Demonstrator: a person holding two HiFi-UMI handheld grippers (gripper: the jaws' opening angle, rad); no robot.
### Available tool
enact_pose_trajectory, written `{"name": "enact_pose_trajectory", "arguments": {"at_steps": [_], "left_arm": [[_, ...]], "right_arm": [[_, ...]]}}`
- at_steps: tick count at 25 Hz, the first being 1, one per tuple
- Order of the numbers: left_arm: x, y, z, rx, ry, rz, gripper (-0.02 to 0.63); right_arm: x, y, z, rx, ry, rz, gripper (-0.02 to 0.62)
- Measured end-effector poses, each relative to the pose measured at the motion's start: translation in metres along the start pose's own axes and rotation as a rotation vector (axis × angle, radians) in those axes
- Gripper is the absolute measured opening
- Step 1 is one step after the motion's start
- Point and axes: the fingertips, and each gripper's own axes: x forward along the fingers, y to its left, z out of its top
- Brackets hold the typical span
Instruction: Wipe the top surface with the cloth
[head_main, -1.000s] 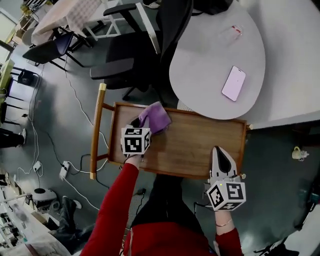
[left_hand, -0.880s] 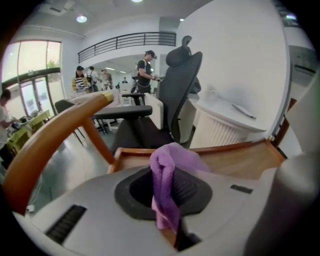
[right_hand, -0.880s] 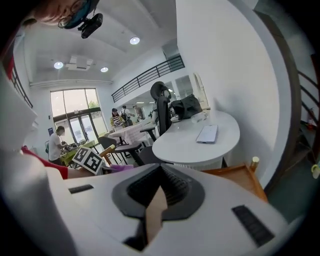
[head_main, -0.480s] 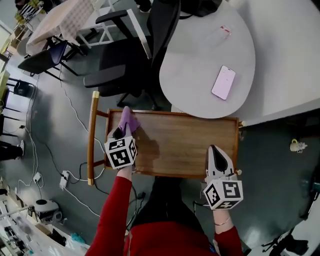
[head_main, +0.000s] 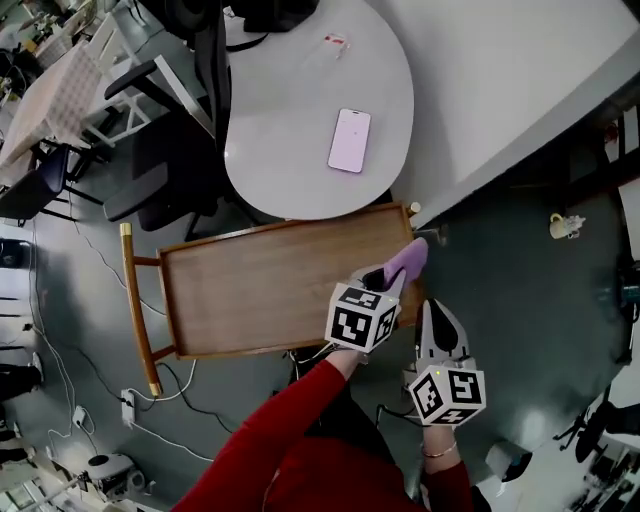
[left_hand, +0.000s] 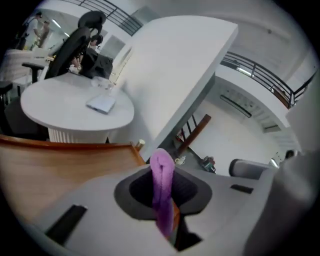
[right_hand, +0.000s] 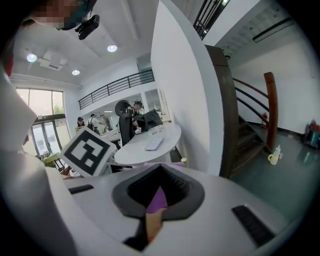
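The left tongs (head_main: 386, 279) are clenched on the purple cloth (head_main: 406, 259), which sits at the far right end of the wooden surface (head_main: 260, 295), just right of centre in the head view. The right tongs (head_main: 432, 310) hang just below that corner, off the wood, jaws together. The purple sliver past their tips seems to be the cloth beyond, not something held. A phone (head_main: 349, 140) lies on the white round surface (head_main: 290, 90) at upper middle
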Motion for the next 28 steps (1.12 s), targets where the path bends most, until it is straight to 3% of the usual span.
{"name": "enact_pose_trajectory", "arguments": {"at_steps": [3, 6, 11, 18, 23, 26, 28], "left_arm": [[0.028, 0.004, -0.027, 0.044, 0.104, 0.026, 0.055], [0.018, 0.047, -0.043, 0.072, 0.145, 0.132, 0.055], [-0.06, 0.142, -0.043, -0.026, 0.071, 0.356, 0.055], [-0.219, 0.258, -0.063, -0.157, -0.03, 0.704, 0.055], [-0.265, 0.277, -0.101, -0.194, -0.016, 0.882, 0.055], [-0.314, 0.3, -0.115, -0.192, -0.057, 0.979, 0.055], [-0.331, 0.304, -0.122, -0.196, -0.054, 1.003, 0.055]], "right_arm": [[-0.008, -0.009, -0.003, 0.005, 0.007, -0.019, 0.011], [0.0, 0.008, -0.007, -0.017, 0.023, 0.024, 0.011], [0.028, 0.048, -0.007, -0.078, 0.059, 0.156, 0.011], [0.065, 0.122, -0.025, -0.14, 0.125, 0.354, 0.011], [0.063, 0.107, -0.047, -0.166, 0.186, 0.383, 0.011], [0.07, 0.141, -0.067, -0.17, 0.169, 0.455, 0.011], [0.069, 0.156, -0.07, -0.174, 0.16, 0.475, 0.011]]}}
